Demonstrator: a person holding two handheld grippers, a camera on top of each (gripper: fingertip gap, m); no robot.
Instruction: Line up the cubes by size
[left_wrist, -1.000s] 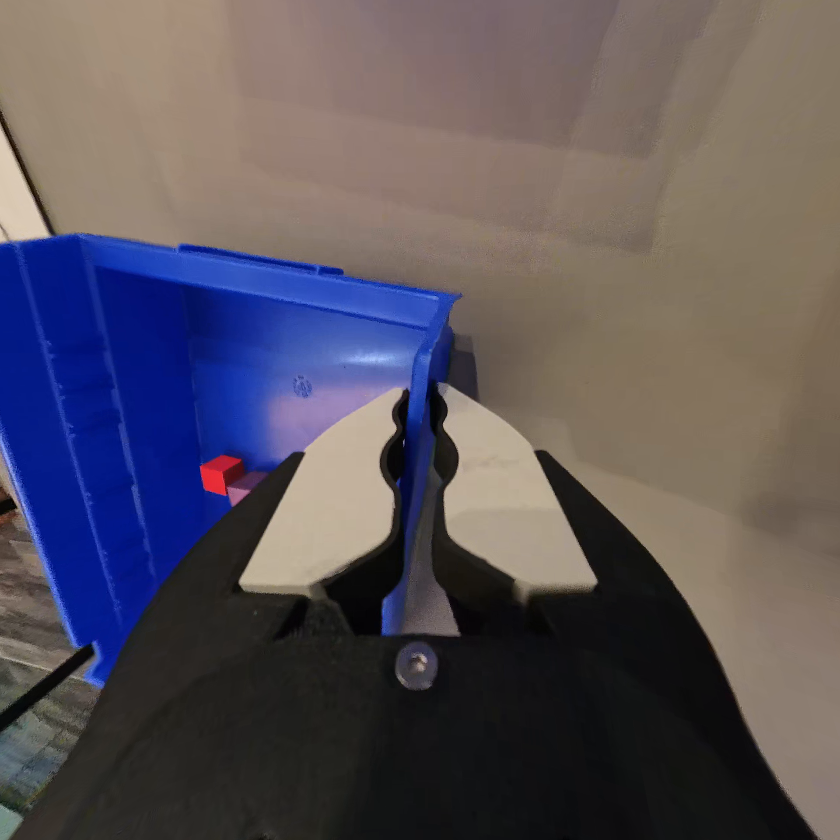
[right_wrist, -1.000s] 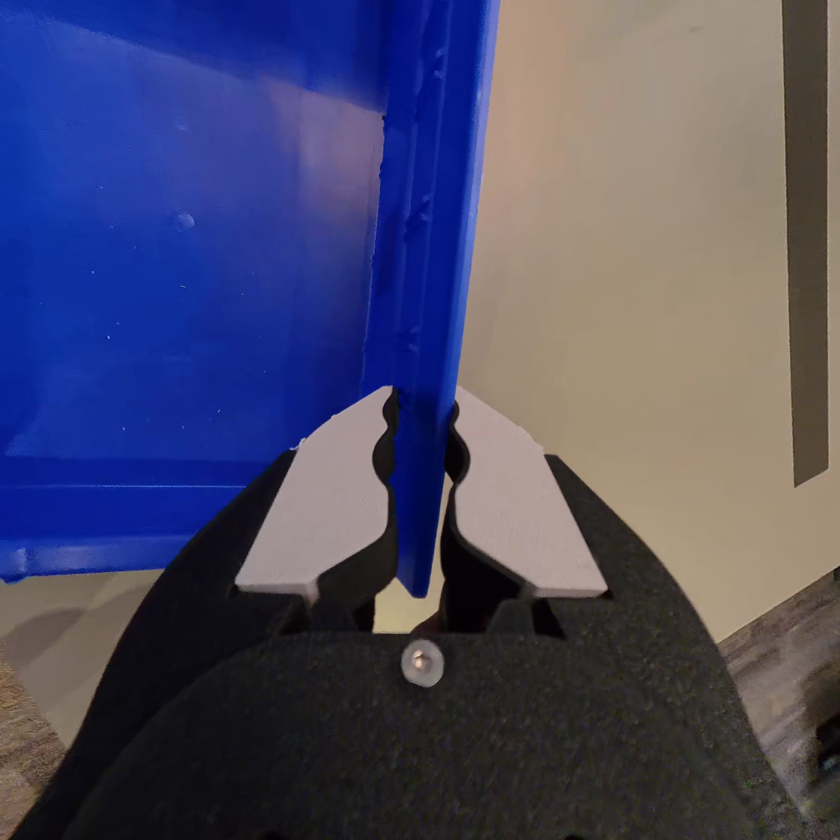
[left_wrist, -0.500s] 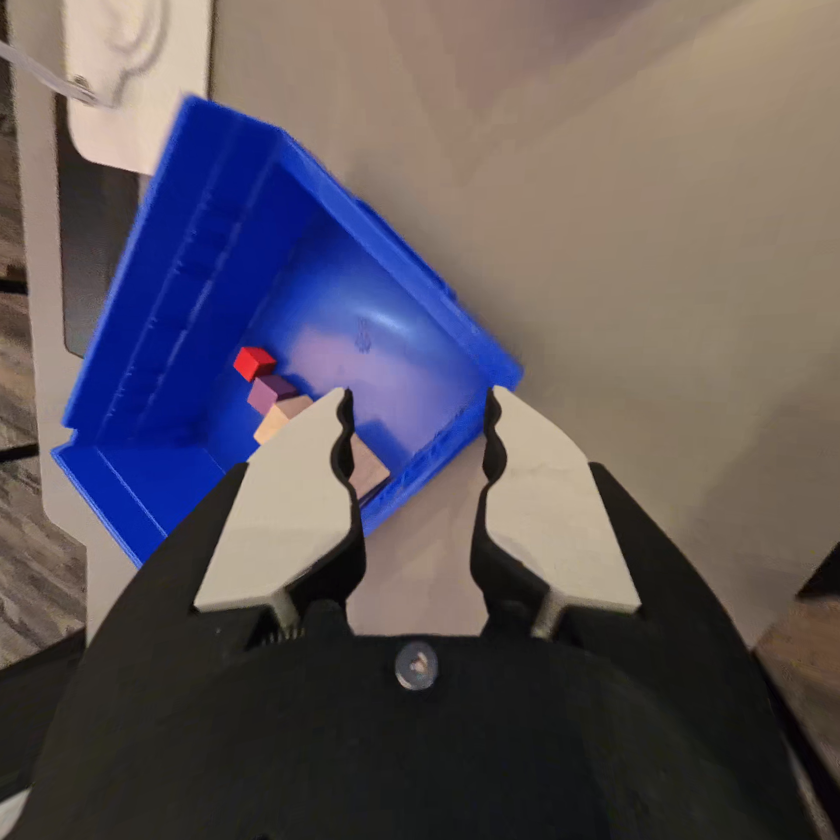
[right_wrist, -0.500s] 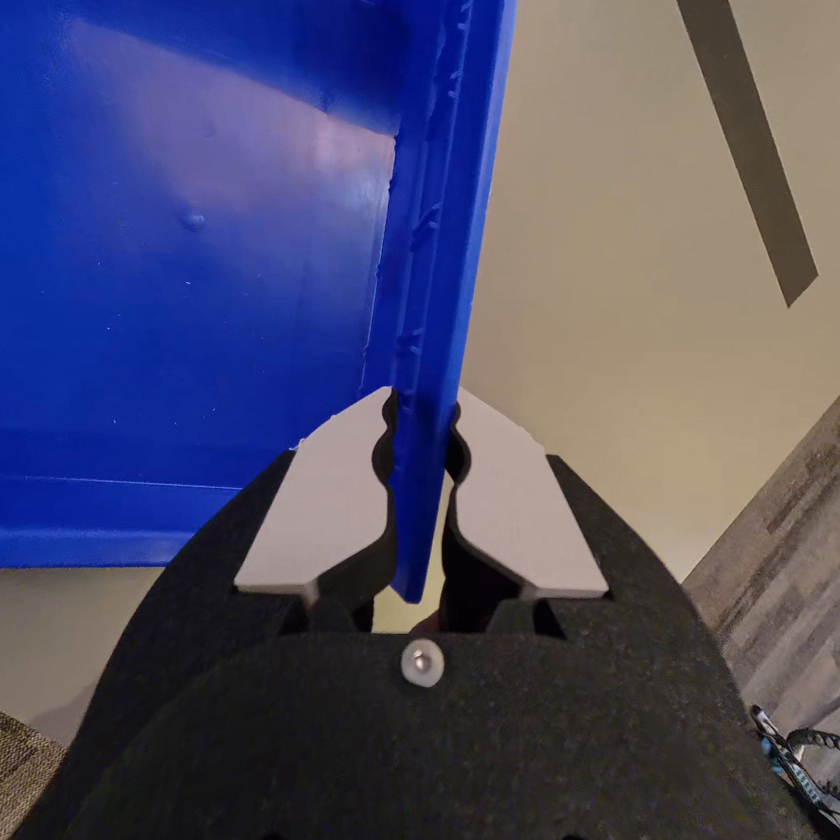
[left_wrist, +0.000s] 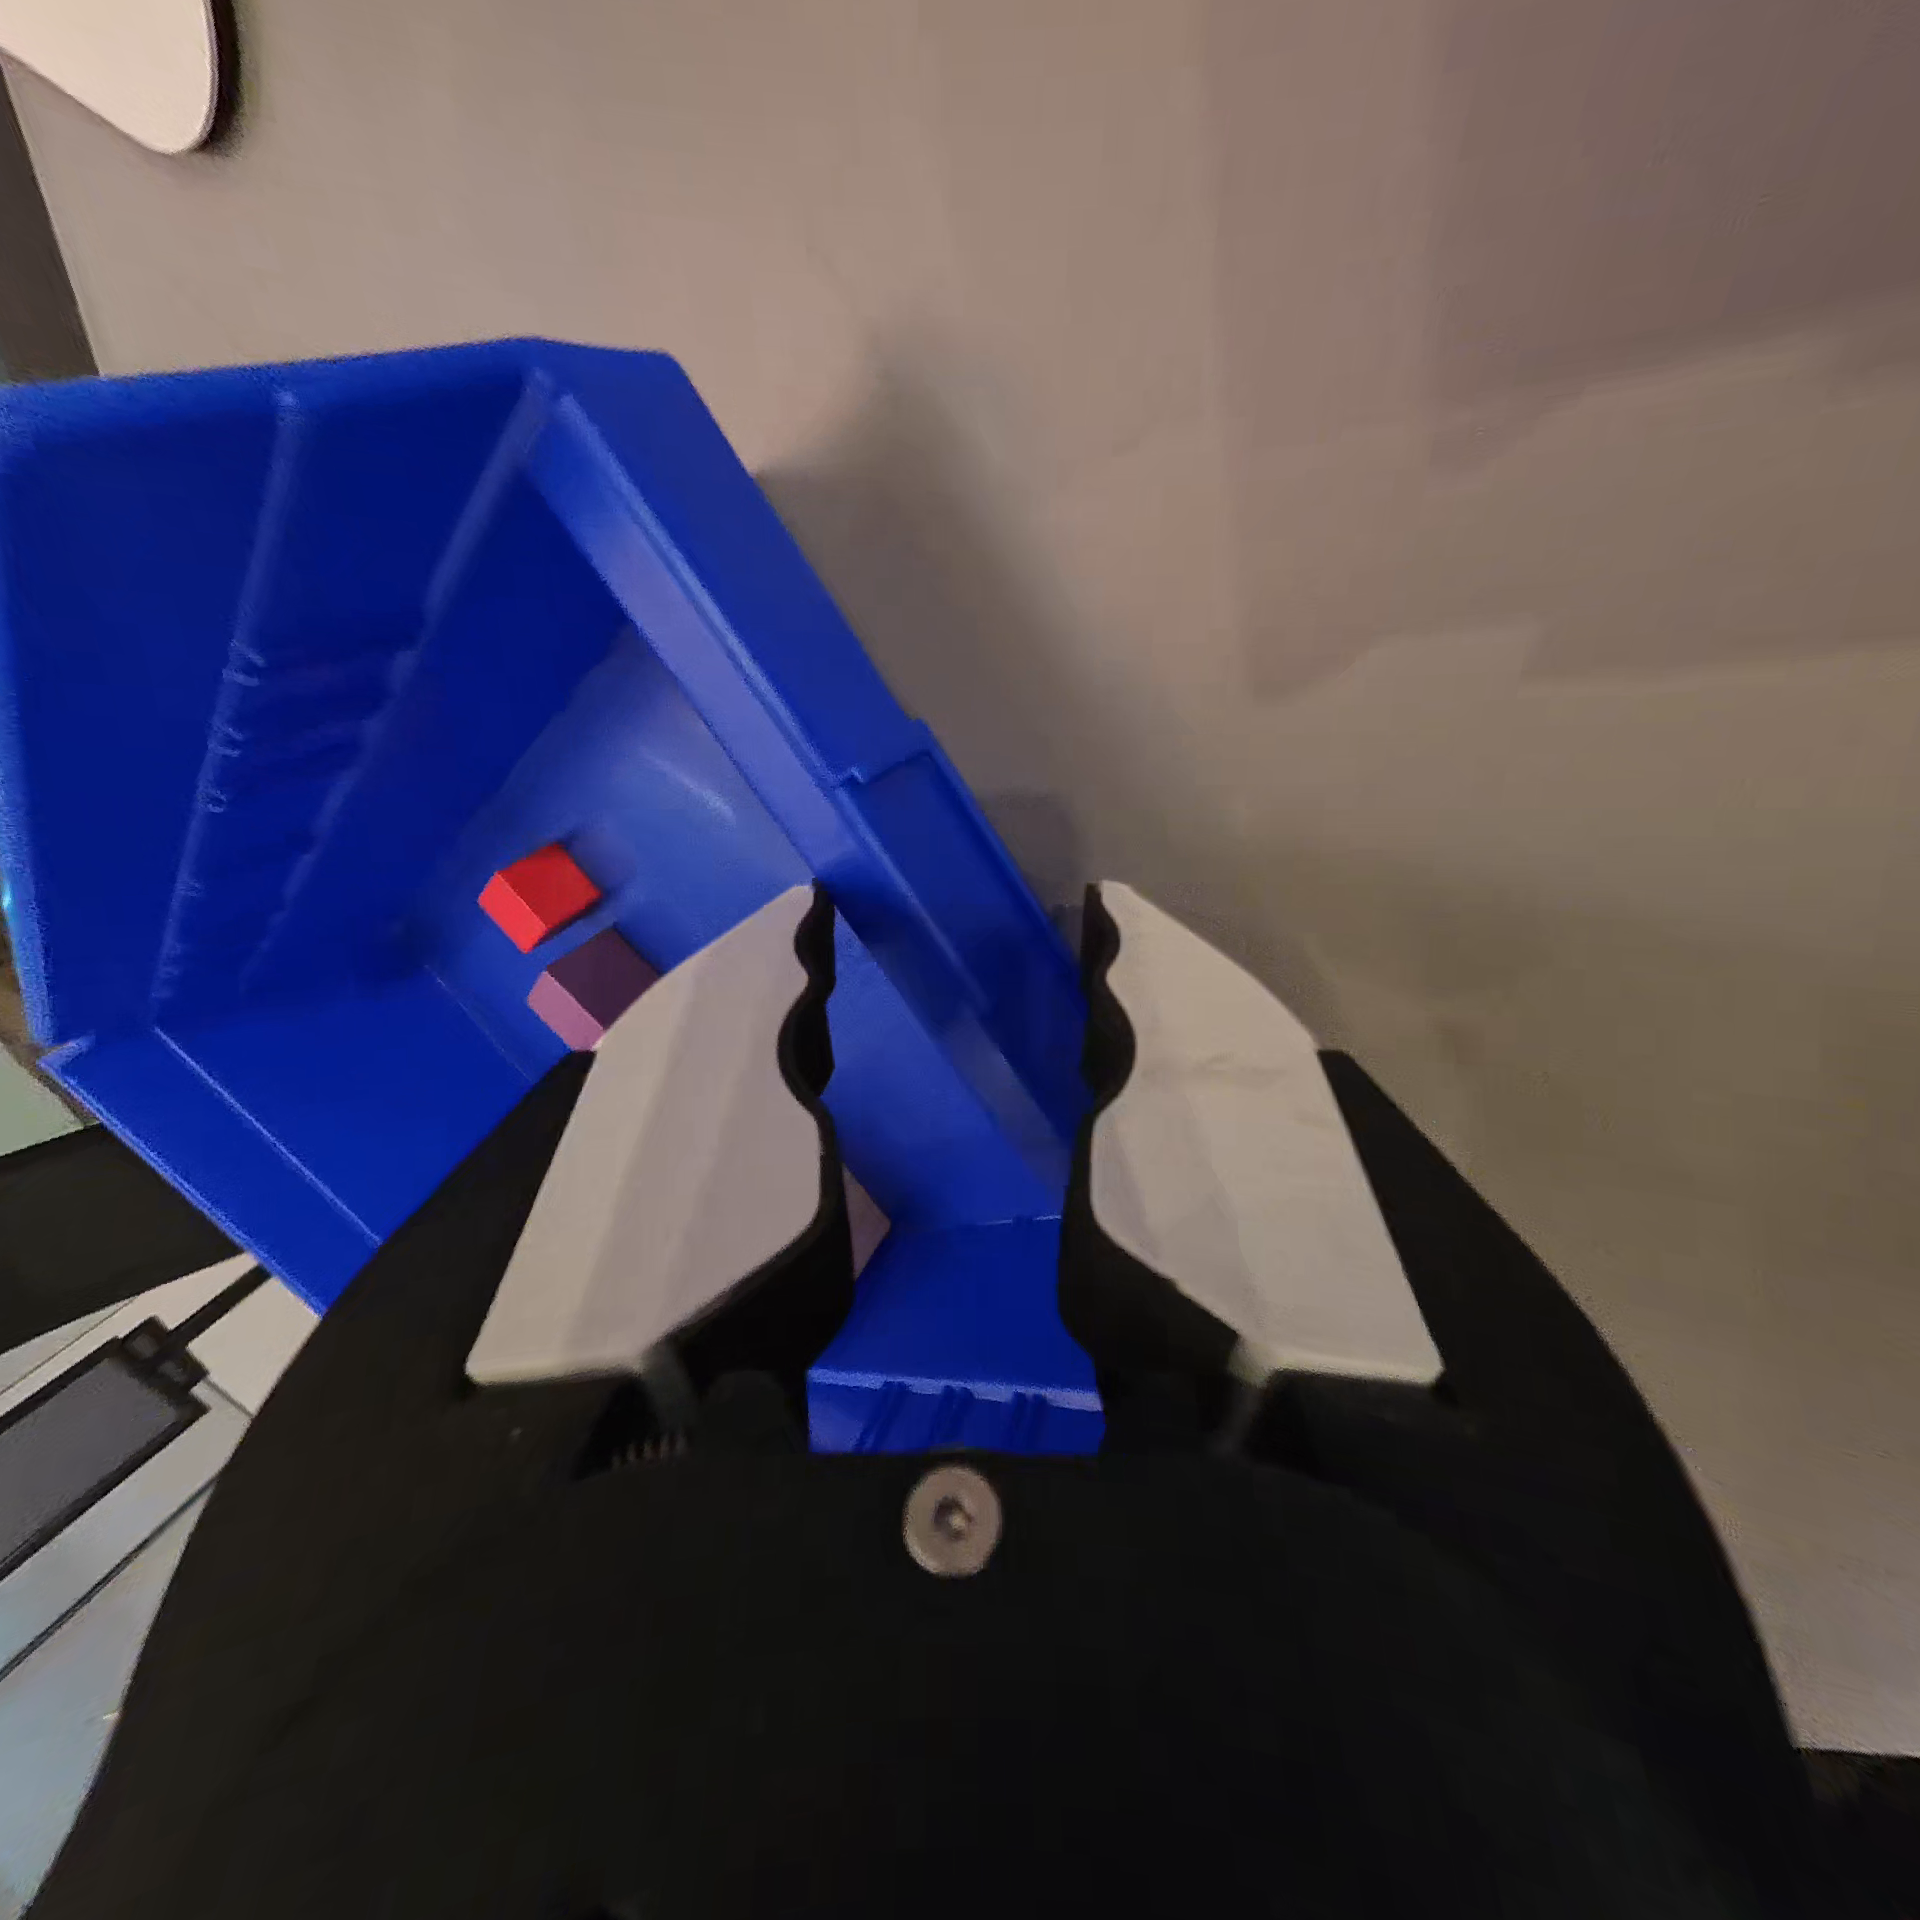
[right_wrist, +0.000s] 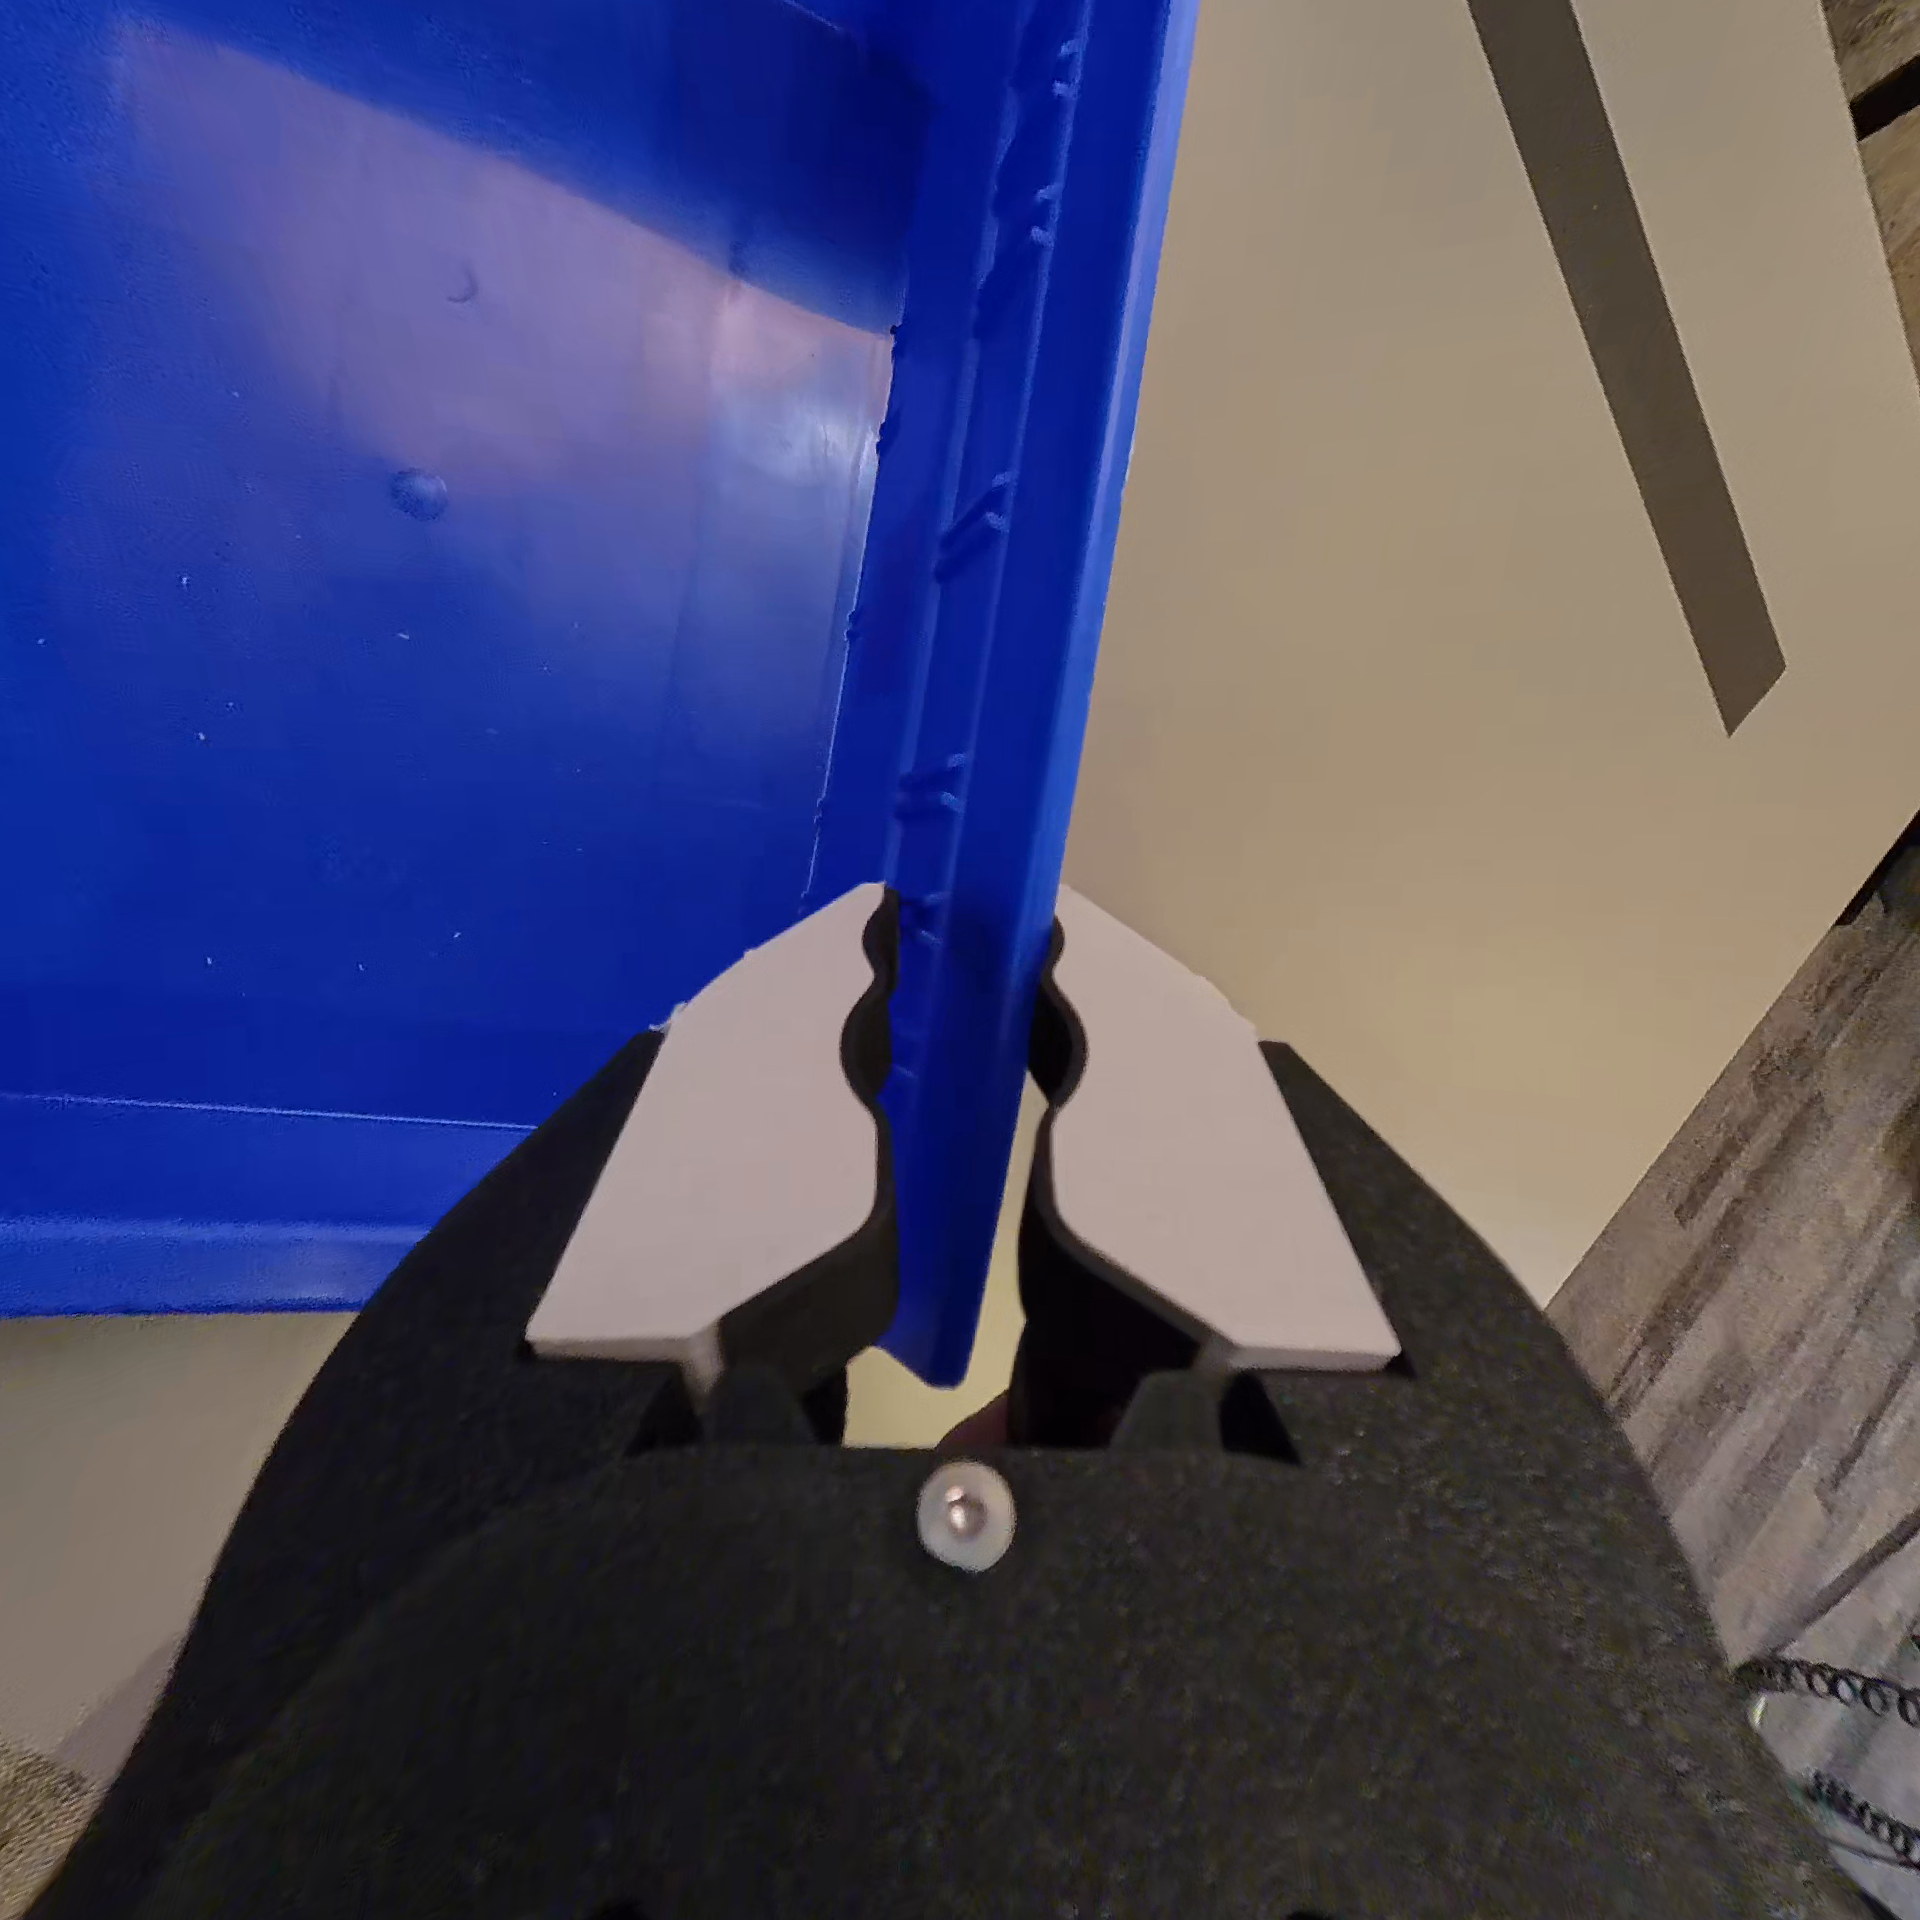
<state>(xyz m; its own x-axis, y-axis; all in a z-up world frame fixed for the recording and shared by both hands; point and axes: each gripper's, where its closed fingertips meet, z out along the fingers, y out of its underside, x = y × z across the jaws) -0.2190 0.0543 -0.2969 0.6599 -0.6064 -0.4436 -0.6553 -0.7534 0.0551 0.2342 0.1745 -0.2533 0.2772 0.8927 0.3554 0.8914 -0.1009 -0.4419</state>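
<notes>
The blue bin (left_wrist: 312, 675) is tilted up off the beige table (left_wrist: 1455, 727). A red cube (left_wrist: 540, 894) and a purple cube (left_wrist: 592, 987) lie inside it, and a pale cube (left_wrist: 864, 1226) peeks out behind my left fingers. My left gripper (left_wrist: 951, 914) is open, with the bin's near corner wall standing between its jaws; no press of the pads shows. My right gripper (right_wrist: 966, 914) is shut on the side wall of the bin (right_wrist: 997, 623), both pads against it. The cubes are hidden in the right wrist view.
A dark strip (right_wrist: 1621, 364) crosses the table at the right. Grey wood floor (right_wrist: 1766, 1195) and a coiled cable (right_wrist: 1849, 1704) lie beyond the table's edge. A dark flat device (left_wrist: 83, 1444) sits at lower left and a white object (left_wrist: 125, 62) at upper left. One gripper's finger ends stand about 45 centimetres off the other's. My right tips are about 60 centimetres from the purple cube (left_wrist: 592, 987), my left tips only 12 centimetres.
My left gripper let go of the bin's wall, opened wide, drew back, then came in around the bin's near corner with its jaws narrowing slightly. The right gripper kept its hold as the bin turned.
</notes>
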